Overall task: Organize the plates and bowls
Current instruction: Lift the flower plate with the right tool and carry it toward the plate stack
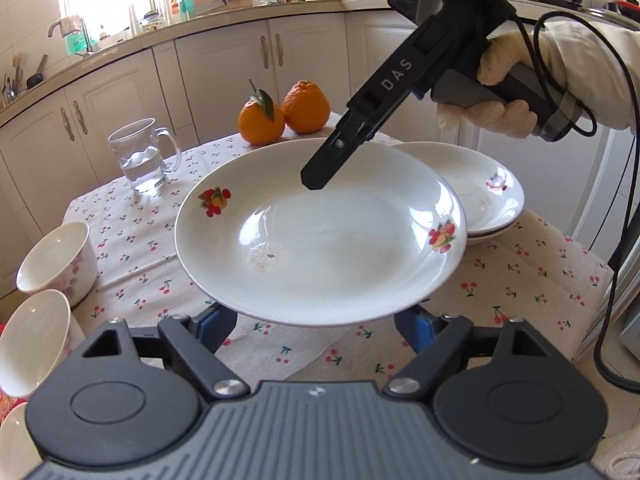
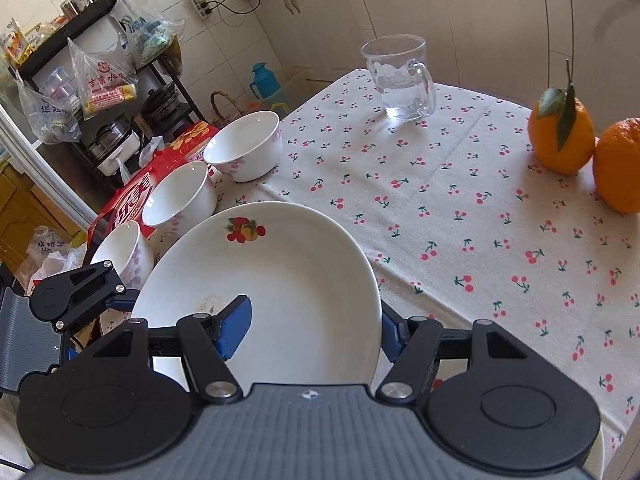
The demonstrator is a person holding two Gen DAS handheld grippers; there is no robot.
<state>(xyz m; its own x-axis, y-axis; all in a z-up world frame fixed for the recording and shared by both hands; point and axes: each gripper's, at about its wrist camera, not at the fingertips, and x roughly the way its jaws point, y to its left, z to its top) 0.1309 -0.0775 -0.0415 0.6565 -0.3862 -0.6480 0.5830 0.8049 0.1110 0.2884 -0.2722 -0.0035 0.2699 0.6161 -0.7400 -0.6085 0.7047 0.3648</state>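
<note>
- The fruit-print plate (image 1: 320, 236) is off the table, in the air over the cherry-print tablecloth (image 2: 460, 216), with its near rim just above the left gripper's linkage.
- The right gripper (image 1: 316, 182) holds it. In the right wrist view one blue pad (image 2: 236, 326) lies on the inside of the plate and the other finger runs under the rim, so this claw is closed narrowly on the plate's edge.
- The left gripper (image 1: 320, 322) sits beneath the plate's near rim with its blue fingers spread to either side. The claw is wide, and whether the plate touches it I cannot tell.
- The stack of plates (image 1: 484, 196) rests on the table just behind the held plate and to its right. I judge it the likely place for this one.
- Three bowls (image 2: 246, 148) stand apart in a row along the table's left edge, not yet nested.
- A glass mug (image 2: 402, 78) with a little water and two oranges (image 1: 284, 114) stand at the far side of the table, near the stack.
- To do the step well, I would keep the plate level, since an edge grip lets it tip. Bring it squarely over the stack, lower it until the rims meet, then release. Keep clear of the oranges.
</note>
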